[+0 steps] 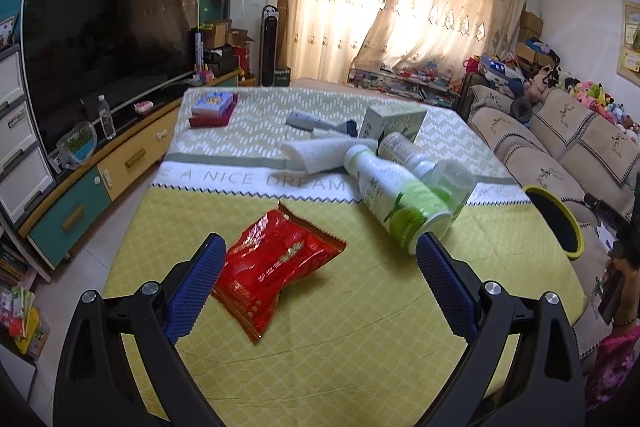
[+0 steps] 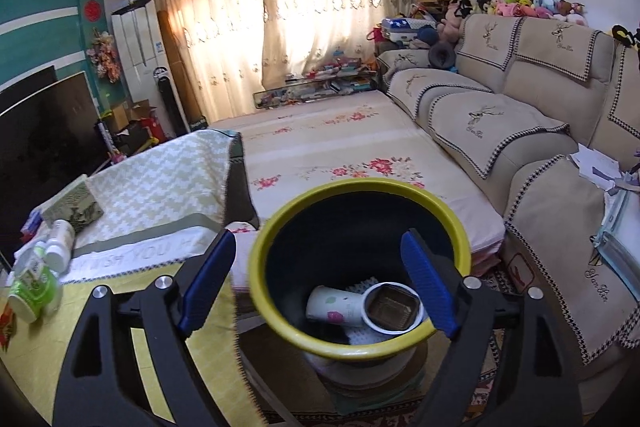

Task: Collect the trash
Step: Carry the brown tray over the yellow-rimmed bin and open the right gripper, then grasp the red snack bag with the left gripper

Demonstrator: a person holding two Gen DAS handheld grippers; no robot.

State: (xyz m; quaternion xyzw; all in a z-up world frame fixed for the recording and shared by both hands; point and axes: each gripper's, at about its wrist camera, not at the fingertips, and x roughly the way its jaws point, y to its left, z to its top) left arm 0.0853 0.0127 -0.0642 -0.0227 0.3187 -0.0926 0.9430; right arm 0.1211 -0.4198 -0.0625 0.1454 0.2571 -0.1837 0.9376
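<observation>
Left claw (image 1: 320, 251) apart above red snack bag (image 1: 276, 267), right claw (image 2: 318, 247) apart, empty, over yellow-rimmed bin (image 2: 264, 291)

— The wrapper (image 1: 276, 273) is shiny red with gold edges. The cloth (image 1: 360, 327) under it?

— Yellow-green with a white lattice, then a white band with grey lettering, then pale green and white zigzags.

— The bottle (image 1: 400, 205)?

— White, with a green lime print.

— And the bin (image 2: 352, 341)?

— Yellow rim, black inside. The cup (image 2: 340, 307) in it is white with a pink flower. The pads (image 2: 426, 279) are blue, on black arms.
</observation>
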